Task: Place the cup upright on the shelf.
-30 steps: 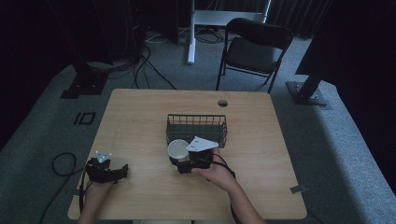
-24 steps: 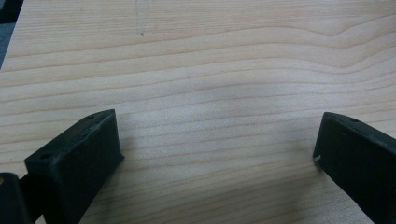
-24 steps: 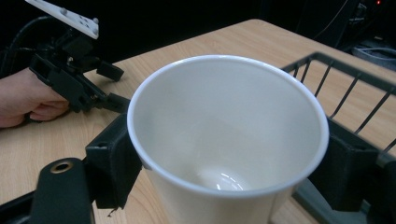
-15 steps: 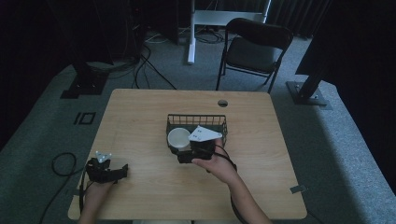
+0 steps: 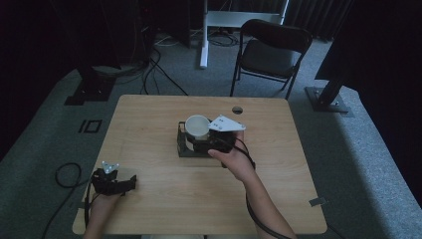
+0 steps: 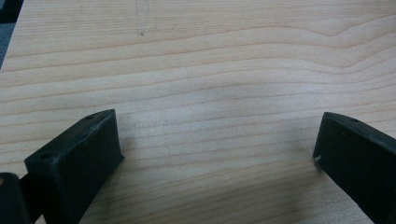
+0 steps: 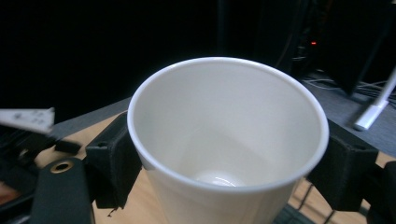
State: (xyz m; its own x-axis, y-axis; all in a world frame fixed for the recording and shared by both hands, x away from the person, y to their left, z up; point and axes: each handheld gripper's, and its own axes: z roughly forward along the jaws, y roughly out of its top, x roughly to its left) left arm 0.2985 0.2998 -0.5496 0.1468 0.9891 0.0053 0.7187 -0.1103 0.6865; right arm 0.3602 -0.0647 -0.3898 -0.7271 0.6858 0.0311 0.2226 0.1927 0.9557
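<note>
Two grippers work the wooden table: from above, the right gripper holds a white cup over the wire basket. Left gripper jaws stand wide apart above bare wood. Right gripper's view shows its jaws clamped on the cup.

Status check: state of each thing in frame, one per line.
white cup: upright, empty, clamped between the right gripper's jaws
right gripper: shut on the cup, above the wire basket
left gripper: open, nothing between its jaws, low over the table
</note>
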